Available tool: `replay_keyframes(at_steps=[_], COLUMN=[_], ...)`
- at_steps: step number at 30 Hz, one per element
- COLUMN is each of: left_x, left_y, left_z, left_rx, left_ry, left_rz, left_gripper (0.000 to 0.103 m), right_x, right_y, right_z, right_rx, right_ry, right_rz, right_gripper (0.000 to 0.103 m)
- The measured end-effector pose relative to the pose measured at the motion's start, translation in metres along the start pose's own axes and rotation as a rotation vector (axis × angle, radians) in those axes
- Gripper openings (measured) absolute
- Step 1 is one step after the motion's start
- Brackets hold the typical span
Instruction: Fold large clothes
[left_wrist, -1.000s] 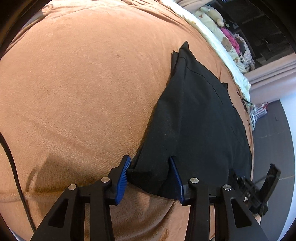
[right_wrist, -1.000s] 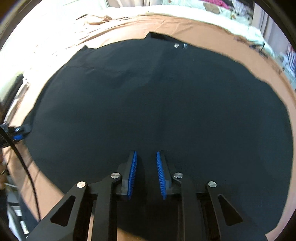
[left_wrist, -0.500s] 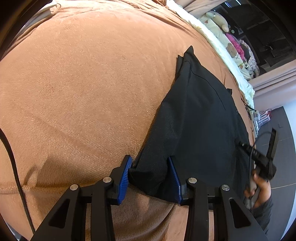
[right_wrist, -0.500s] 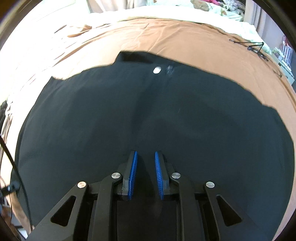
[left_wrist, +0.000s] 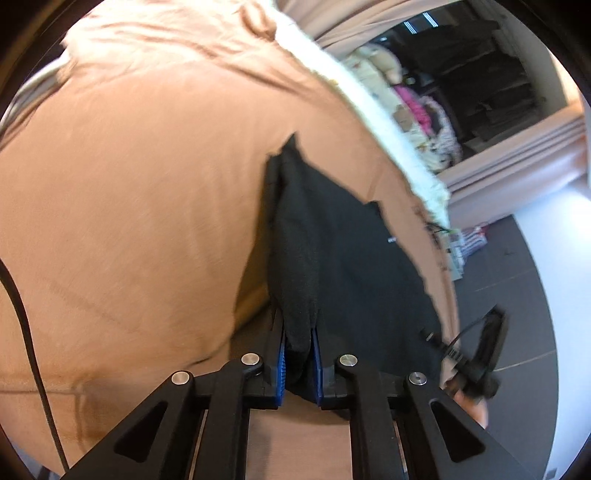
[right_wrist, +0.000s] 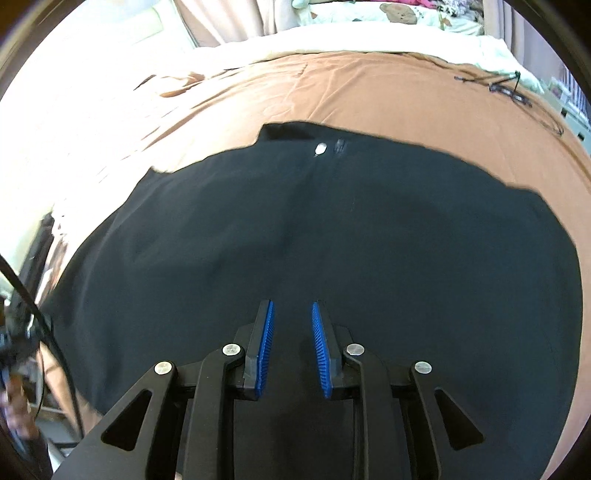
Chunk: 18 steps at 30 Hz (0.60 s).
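A large black garment (left_wrist: 343, 258) lies spread on a brown blanket (left_wrist: 147, 184). My left gripper (left_wrist: 297, 314) is closing its jaws on the garment's near corner. The blue pads pinch a bunched fold and hold it raised above the blanket. In the right wrist view the garment (right_wrist: 332, 229) fills the middle, flat, with a small white tag near its far edge. My right gripper (right_wrist: 291, 306) hovers over its near part. Its jaws are opening slightly with a narrow gap, and I see no fold pinched between them. The right gripper (left_wrist: 480, 350) also shows blurred at the garment's right edge.
The brown blanket (right_wrist: 369, 92) covers the bed around the garment. White bedding (left_wrist: 369, 110) and plush toys (left_wrist: 388, 62) line the far side. A thin cable (right_wrist: 517, 85) lies on the blanket at the far right. Dark floor (left_wrist: 517, 295) lies past the bed's edge.
The left jaws have closed onto the garment's corner and lifted it off the blanket. The right gripper has drawn back, so more of the blanket shows beyond the garment.
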<state>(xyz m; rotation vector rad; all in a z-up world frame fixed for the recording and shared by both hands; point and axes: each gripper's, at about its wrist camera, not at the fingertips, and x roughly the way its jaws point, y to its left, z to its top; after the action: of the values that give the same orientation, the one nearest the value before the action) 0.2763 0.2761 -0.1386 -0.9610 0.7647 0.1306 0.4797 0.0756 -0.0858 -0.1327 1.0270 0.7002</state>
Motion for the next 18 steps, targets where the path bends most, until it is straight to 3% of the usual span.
replay_keyframes(at_steps=[8,14,18], left_x=[-0.01,-0.007,-0.001], left_y=[-0.063,-0.097,-0.123], left_z=[0.013,0.016,0.012], left_rx=[0.091,0.145,0.202], left_ry=[-0.025,-0.019,-0.005], left_rz=[-0.123,-0.174,-0.191], left_gripper=[0.01,0.009,0.009], right_x=[-0.028,-0.007,0.015], right_y=[-0.003,0.001,-0.006], right_z=[-0.063,-0.108,-0.12], right_rx=[0.055,0.058,0.097], right_ry=[-0.038,-0.02,-0.047], right_rz=[0.093,0.067,0.034], right_gripper=[0.022,0.022,0.022])
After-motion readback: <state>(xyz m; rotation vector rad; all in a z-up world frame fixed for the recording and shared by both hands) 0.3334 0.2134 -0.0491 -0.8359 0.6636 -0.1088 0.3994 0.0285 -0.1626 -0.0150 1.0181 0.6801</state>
